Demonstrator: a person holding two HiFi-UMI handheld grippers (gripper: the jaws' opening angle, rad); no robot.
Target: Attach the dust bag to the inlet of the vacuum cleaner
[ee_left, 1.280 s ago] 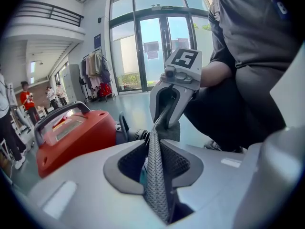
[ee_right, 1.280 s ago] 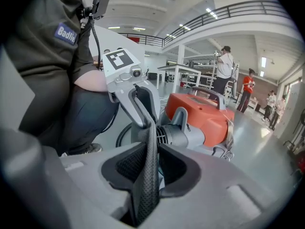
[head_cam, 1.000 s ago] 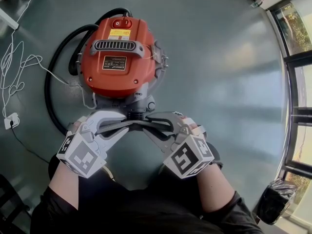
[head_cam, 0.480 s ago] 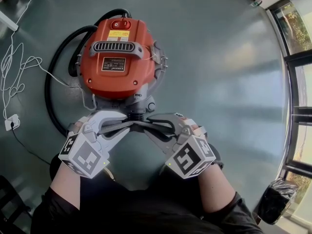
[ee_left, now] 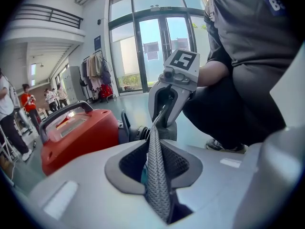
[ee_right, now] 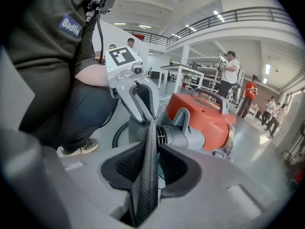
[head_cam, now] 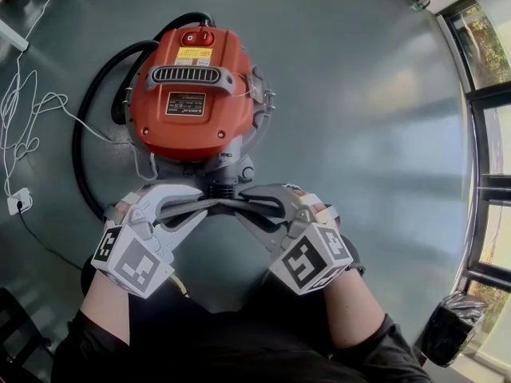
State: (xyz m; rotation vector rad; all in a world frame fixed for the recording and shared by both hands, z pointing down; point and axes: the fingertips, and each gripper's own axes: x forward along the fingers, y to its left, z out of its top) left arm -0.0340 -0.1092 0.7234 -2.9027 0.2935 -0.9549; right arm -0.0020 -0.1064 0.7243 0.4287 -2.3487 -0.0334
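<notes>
Setting: a red vacuum cleaner (head_cam: 192, 94) stands on a grey-green floor (head_cam: 367, 134), seen from above by a crouching person.
Vacuum details: a black hose (head_cam: 82, 130) curls round its left side in the head view. A grey ribbed inlet (ee_right: 178, 136) juts from the side nearest the person.
Dust bag: a grey mesh dust bag (ee_left: 156, 175) is pulled into a taut strip between the two tools. It runs crosswise just in front of the inlet; whether it touches the inlet cannot be made out.
Left hand-held gripper (head_cam: 204, 204): held narrow, its pads pinching one end of the dust bag. Its jaws have just closed a little further on the mesh.
Right hand-held gripper (head_cam: 249, 203): also narrow, its pads clamped on the other end of the dust bag.
Tool positions: the two tips face each other, close together, both angled downward.
Other items: a thin white cable (head_cam: 24, 106) loops on the floor, well left of the vacuum cleaner.
Background: several people stand far off in a bright hall.
</notes>
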